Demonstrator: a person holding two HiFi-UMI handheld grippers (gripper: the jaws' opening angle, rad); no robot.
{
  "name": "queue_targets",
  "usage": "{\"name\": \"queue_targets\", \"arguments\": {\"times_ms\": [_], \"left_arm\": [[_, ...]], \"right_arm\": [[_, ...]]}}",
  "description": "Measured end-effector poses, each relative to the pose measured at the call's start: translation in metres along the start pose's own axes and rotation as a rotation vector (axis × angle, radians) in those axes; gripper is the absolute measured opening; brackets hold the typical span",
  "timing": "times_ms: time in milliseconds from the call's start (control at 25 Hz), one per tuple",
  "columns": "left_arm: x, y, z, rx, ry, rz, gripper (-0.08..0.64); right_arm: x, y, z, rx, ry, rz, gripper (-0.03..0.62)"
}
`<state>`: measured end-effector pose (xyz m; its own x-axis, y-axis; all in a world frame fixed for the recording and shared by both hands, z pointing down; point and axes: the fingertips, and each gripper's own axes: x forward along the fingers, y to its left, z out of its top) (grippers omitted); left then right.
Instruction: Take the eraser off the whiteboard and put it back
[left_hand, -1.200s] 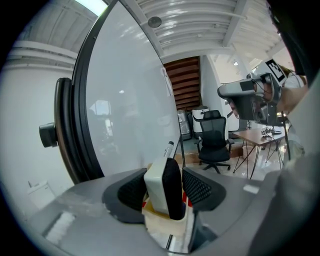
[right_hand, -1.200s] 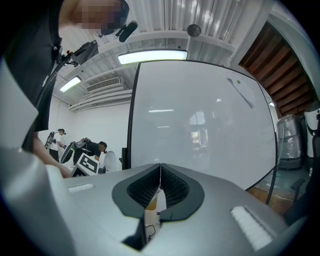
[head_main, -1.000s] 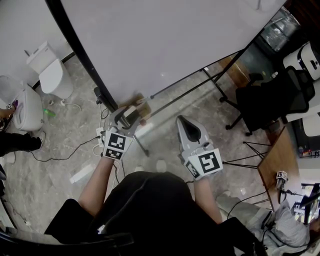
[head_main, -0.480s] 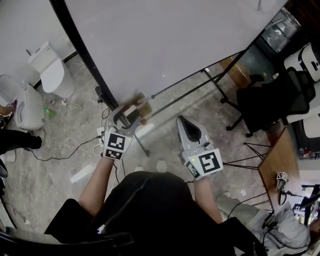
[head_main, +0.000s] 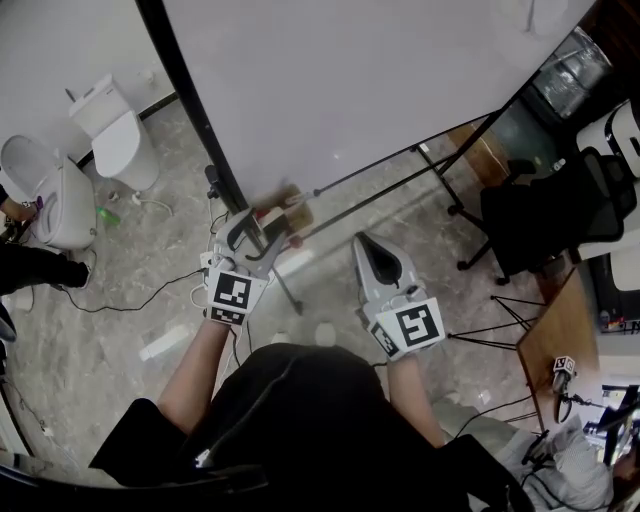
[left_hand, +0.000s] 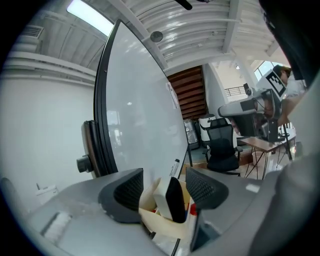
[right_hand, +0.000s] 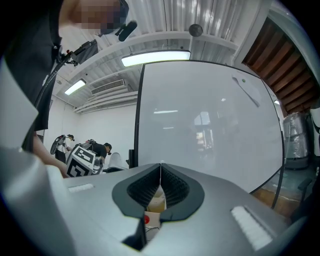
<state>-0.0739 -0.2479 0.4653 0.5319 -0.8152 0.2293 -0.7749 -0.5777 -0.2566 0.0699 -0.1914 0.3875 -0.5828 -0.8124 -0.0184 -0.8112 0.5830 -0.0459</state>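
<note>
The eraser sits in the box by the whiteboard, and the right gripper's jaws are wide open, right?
No: the right gripper view shows the right gripper with its jaws shut together, nothing between them. The eraser does sit in the box by the whiteboard.

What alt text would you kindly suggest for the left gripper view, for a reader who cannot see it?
The left gripper has just been opening its jaws, which stand apart around an eraser in a tan box. A whiteboard rises behind at left, a black chair at right.
</note>
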Motion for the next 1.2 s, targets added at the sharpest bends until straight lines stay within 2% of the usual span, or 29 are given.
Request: {"name": "queue_targets", "arguments": {"times_ms": [120,400,600,840,1200], "left_arm": [[-0.011,0.003,0.008,-0.010,-0.019,0.014,0.268],[-0.042,0.010,0.020,-0.064,-0.074,0.046,0.147],[-0.064,0.015,0.021,-0.079,-0.078,0.082,0.110],[-0.091,0.026,0.021,-0.199,-0.117,0.149,0.063],[-0.116,0.032,0.022,-0.260,-0.145,0.181,0.017]], "right_arm": [[0.004,0.007,0.002,-0.001,-0.005,0.023,0.011],[0.013,0.026,0.003,-0.007,-0.011,0.083,0.011],[0.020,0.039,0.005,-0.009,-0.011,0.118,0.011],[0.025,0.051,0.008,-0.015,-0.017,0.142,0.011],[0.026,0.060,0.009,-0.030,-0.025,0.149,0.009]]}}
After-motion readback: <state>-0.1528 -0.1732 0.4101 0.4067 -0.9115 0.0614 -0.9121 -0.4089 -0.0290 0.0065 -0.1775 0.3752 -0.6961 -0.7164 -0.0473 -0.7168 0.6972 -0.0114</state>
